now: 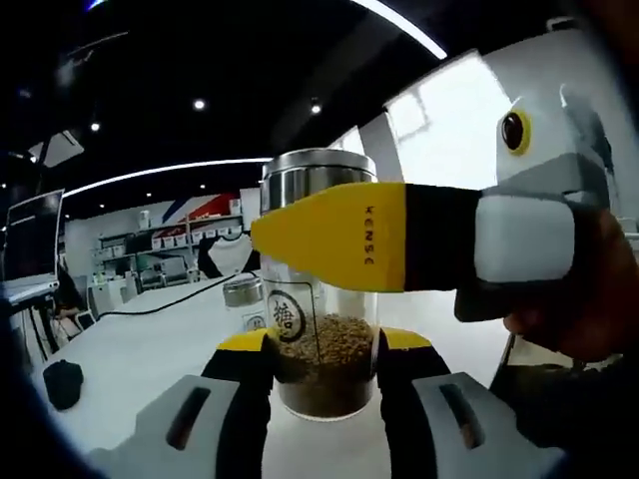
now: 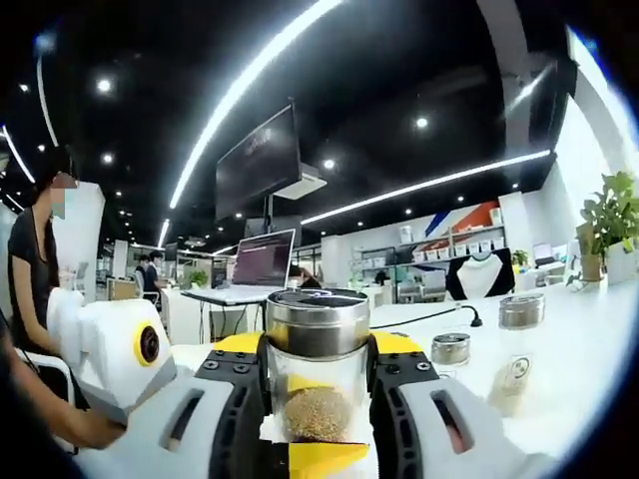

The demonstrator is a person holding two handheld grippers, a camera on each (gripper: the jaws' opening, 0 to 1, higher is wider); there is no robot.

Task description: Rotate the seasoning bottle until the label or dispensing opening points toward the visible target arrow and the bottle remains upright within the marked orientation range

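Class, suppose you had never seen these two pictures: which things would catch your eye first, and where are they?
First comes the bottle, a glass jar with a steel lid and brown grains, upright on the white table and gripped low by the left tongs. In the left gripper view the right tongs cross its top, a broad yellow jaw. Behind stands a smaller jar.

Office, laptop (image 2: 262, 261), desks (ceiling monitor (image 2: 260, 160))

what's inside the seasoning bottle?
Brown granules fill the lower part of the seasoning bottle, clear glass above. The steel lid covers the top; the right tongs cross the upper glass, hiding the dispensing opening.
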